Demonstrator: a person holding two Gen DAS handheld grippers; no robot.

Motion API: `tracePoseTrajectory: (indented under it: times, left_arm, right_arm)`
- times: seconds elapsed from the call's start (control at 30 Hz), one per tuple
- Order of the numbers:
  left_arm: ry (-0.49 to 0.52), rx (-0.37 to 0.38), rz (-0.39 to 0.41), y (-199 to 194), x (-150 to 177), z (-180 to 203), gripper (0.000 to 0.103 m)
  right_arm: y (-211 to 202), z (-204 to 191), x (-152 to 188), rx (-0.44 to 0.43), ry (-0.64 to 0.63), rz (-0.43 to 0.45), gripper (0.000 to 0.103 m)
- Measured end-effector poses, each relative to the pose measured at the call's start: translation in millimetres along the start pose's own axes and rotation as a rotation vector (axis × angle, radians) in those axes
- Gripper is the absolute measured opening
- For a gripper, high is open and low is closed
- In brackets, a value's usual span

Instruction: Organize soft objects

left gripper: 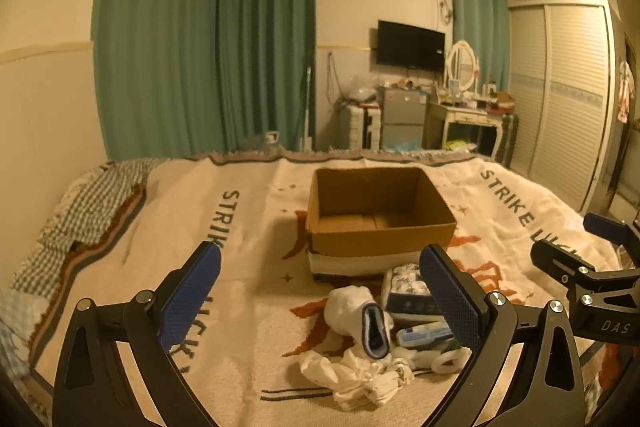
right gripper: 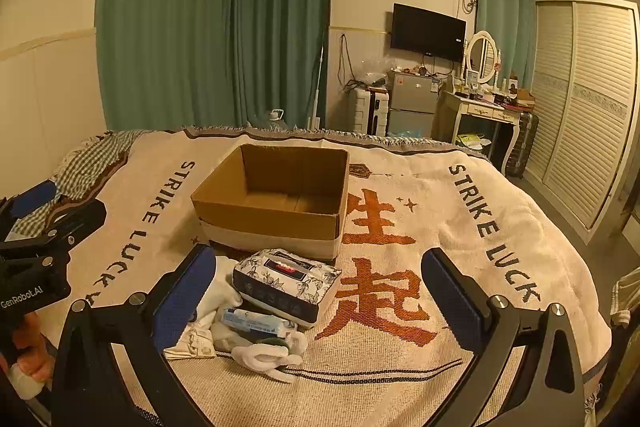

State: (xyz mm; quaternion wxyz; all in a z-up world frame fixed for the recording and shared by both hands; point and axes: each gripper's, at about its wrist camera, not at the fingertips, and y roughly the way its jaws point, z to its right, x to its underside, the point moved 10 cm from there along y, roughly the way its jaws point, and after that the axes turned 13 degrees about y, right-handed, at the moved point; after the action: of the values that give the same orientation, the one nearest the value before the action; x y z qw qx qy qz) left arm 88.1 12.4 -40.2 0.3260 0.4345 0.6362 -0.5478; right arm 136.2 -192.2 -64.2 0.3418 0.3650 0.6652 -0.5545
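Note:
An open cardboard box point(left gripper: 380, 215) point(right gripper: 276, 199) stands empty on the bed blanket. In front of it lies a pile of soft things: a rolled white sock point(left gripper: 360, 315), crumpled white cloth point(left gripper: 360, 375) point(right gripper: 200, 331), a floral tissue pack point(left gripper: 406, 291) point(right gripper: 288, 283), a small blue-white packet point(left gripper: 424, 333) point(right gripper: 252, 321) and a white looped item point(right gripper: 268, 355). My left gripper point(left gripper: 320, 303) is open and empty above the pile. My right gripper point(right gripper: 320, 303) is open and empty, just right of the pile. Each gripper shows at the edge of the other's view.
The bed has a cream blanket point(right gripper: 400, 227) with orange characters and "STRIKE LUCK" lettering. A checked cloth point(left gripper: 92, 203) lies at the far left. Beyond the bed stand green curtains, a small fridge point(right gripper: 412, 107), a dressing table point(right gripper: 480, 111) and a louvred wardrobe point(right gripper: 580, 107).

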Motion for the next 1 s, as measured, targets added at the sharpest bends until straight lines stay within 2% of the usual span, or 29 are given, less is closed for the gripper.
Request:
tracePoseTrajectory:
  times: [1.0]
  left_arm:
    - [0.009,-0.003,-0.003,0.0,2.4,-2.0,0.102]
  right_arm:
    - [1.9,-6.2,-2.7,-0.008,-0.004,-0.007,0.103]
